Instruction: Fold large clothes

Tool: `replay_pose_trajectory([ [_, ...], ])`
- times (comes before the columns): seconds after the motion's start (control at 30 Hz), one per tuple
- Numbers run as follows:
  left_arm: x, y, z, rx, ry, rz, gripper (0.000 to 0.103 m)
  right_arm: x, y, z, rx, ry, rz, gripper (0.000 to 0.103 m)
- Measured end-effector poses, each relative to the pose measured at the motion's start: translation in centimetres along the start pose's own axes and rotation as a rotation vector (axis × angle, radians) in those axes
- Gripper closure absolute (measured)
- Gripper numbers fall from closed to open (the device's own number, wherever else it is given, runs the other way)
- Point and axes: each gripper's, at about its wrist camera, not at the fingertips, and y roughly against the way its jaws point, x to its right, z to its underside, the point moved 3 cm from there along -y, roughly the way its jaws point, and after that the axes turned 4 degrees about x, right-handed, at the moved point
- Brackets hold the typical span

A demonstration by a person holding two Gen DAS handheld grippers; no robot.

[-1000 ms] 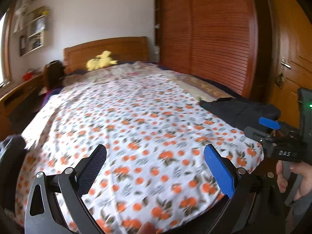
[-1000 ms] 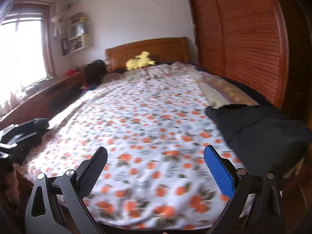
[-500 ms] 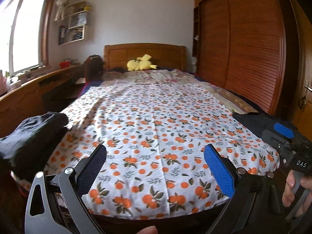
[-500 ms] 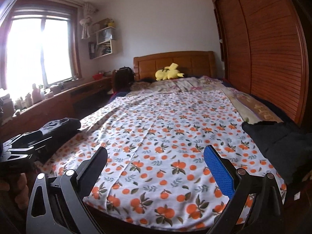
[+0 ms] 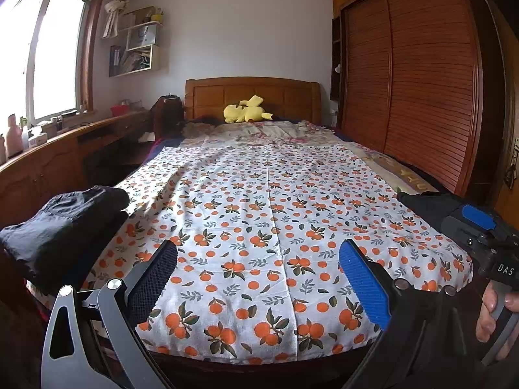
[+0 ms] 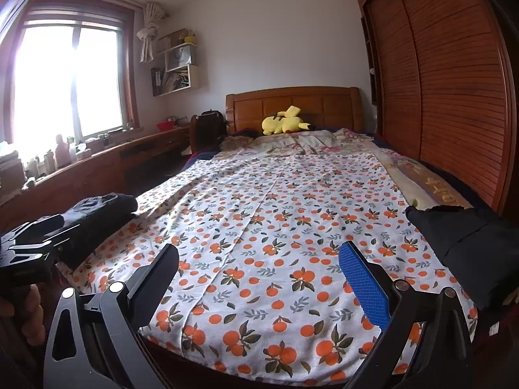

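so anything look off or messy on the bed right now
Nothing damaged or spilled. The orange-print sheet lies mostly flat, rumpled only near its left edge. Two dark garments sit bunched at opposite corners, not yet folded. Both grippers are open, empty.

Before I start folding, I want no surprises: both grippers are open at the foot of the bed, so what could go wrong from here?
1. The dark garment on the right lies at the bed's corner, partly over the edge; a careless pull might drag it to the floor.
2. The dark pile on the left also sits at the edge and could slide off.
3. The orange-print sheet lies loose; the left gripper or right gripper may pinch it with the clothing.
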Motion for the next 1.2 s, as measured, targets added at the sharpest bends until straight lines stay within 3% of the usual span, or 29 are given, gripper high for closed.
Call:
replay_pose_trajectory([
  [1.2,0.3,1.0,-0.4,0.024,-0.019,-0.003,0.003,0.0,0.4,0.0,0.012,-0.002,0.001,0.008],
])
